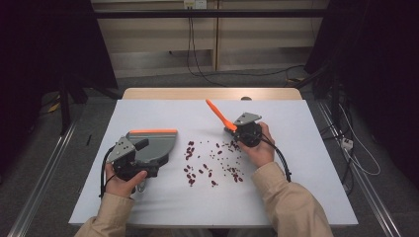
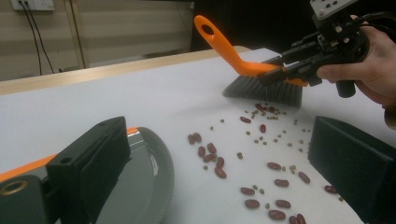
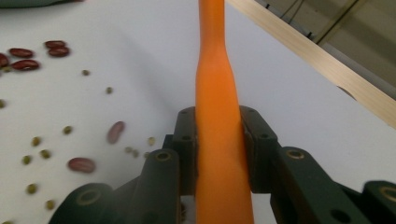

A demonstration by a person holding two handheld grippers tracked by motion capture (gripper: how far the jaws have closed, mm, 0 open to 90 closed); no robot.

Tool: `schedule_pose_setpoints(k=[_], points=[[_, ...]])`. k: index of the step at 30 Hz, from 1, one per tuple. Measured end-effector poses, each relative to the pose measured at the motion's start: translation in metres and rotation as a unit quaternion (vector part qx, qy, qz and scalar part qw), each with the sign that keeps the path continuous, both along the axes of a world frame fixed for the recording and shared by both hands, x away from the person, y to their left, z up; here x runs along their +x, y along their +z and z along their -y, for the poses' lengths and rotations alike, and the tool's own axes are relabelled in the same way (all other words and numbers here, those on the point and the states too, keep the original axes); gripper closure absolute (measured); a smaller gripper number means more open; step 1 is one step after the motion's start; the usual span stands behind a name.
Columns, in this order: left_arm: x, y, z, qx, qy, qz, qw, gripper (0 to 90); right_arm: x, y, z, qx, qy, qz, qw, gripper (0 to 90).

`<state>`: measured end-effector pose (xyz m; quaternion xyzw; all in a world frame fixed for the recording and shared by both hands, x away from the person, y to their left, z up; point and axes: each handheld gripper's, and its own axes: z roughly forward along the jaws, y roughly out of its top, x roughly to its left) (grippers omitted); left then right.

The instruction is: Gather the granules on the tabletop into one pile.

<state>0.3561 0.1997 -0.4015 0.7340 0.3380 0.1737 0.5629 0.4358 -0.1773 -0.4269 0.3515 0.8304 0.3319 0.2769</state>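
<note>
An orange-handled brush (image 1: 216,112) (image 2: 223,45) (image 3: 215,70) is clamped by its handle in my right gripper (image 1: 231,129) (image 2: 285,70) (image 3: 219,135), with its dark bristles (image 2: 264,91) down on the white table. Red beans (image 1: 212,165) (image 2: 212,156) (image 3: 81,164) and small green ones (image 2: 261,140) (image 3: 32,140) lie scattered between the two grippers. A grey dustpan (image 1: 155,143) (image 2: 140,182) with an orange edge lies flat at the left. My left gripper (image 1: 143,150) (image 2: 217,128) stands open; one jaw is over the pan, the other over bare table.
The white table top (image 1: 163,113) has a wooden strip (image 1: 212,93) along its far edge. Cables (image 1: 197,59) run over the floor behind, and metal rails (image 1: 44,173) flank both sides. Free table lies toward the near edge and the far left.
</note>
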Motion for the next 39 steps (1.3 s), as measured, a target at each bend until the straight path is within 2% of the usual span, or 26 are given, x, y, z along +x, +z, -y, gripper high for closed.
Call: schedule_pose_setpoints(k=[4, 6, 13, 15, 23, 26, 39], points=[[-0.001, -0.002, -0.004, 0.002, -0.002, 0.0, 1.0, 4.4, -0.01, 0.002, -0.005, 0.007, 0.021, -0.004, 0.9997, 71.1], [-0.001, -0.004, -0.006, 0.001, -0.002, -0.001, 1.0, 4.3, -0.016, 0.002, -0.008, 0.001, 0.034, -0.002, 0.9994, 71.1], [-0.003, -0.006, -0.012, -0.003, 0.004, -0.003, 1.0, 4.3, -0.03, 0.002, -0.009, 0.009, 0.053, -0.003, 0.9985, 71.1], [-0.003, -0.006, -0.013, -0.004, 0.004, -0.003, 1.0, 4.3, -0.034, 0.002, -0.007, 0.019, 0.058, -0.006, 0.9981, 71.0], [-0.005, -0.005, -0.013, -0.005, 0.006, -0.001, 1.0, 4.3, -0.05, 0.004, -0.008, 0.031, 0.082, -0.016, 0.9961, 71.1], [-0.005, -0.005, -0.012, -0.005, 0.006, -0.002, 1.0, 4.3, -0.057, 0.004, -0.011, 0.022, 0.094, -0.012, 0.9952, 71.0], [-0.005, -0.005, -0.01, -0.001, 0.004, -0.001, 1.0, 4.3, -0.077, 0.007, -0.012, 0.037, 0.113, -0.015, 0.9928, 71.2]])
